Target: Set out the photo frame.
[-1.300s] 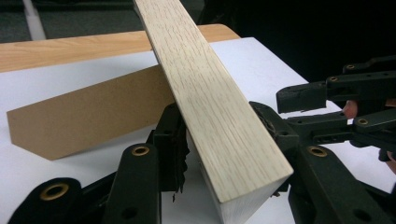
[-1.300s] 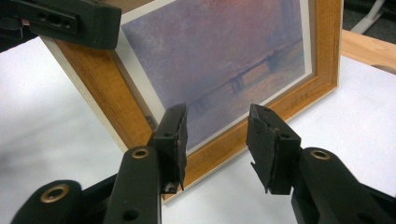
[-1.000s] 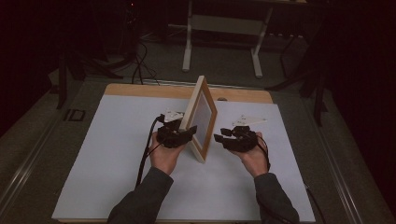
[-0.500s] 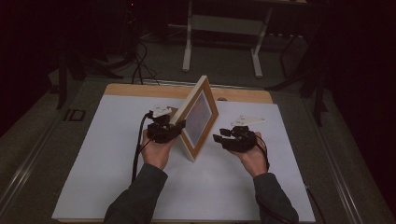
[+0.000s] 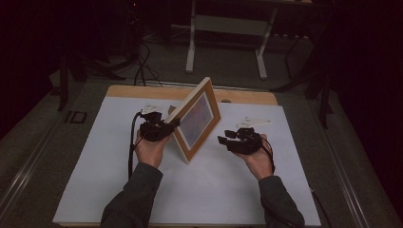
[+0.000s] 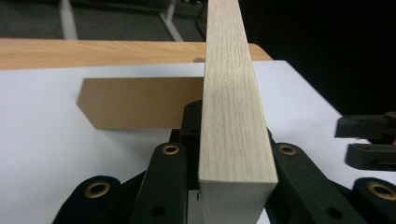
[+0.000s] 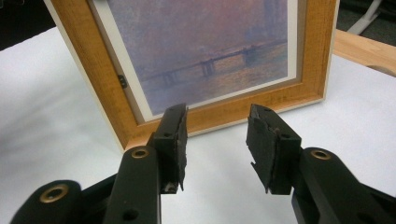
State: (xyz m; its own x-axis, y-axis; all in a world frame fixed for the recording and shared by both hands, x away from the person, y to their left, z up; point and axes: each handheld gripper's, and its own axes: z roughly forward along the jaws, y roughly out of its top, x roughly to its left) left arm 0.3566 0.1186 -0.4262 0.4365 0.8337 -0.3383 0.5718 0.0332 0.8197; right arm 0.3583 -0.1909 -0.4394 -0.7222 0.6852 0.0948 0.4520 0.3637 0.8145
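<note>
1. Standing tilted on the white-covered table (image 5: pixel 95 156), a wooden picture frame (image 5: pixel 197 118) is clamped at its edge by the left gripper (image 5: pixel 164 127).
2. Just beside the frame, the right gripper (image 5: pixel 224 140) is held with jaws apart, gripping nothing.

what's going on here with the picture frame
A person at a table works a wooden picture frame with two hand-held grippers. The left gripper is clamped on the frame's edge, holding it tilted with its lower edge on the white table cover. The right gripper sits open just in front of the frame's picture side, not touching it. The frame's brown back stand sticks out behind.
</note>
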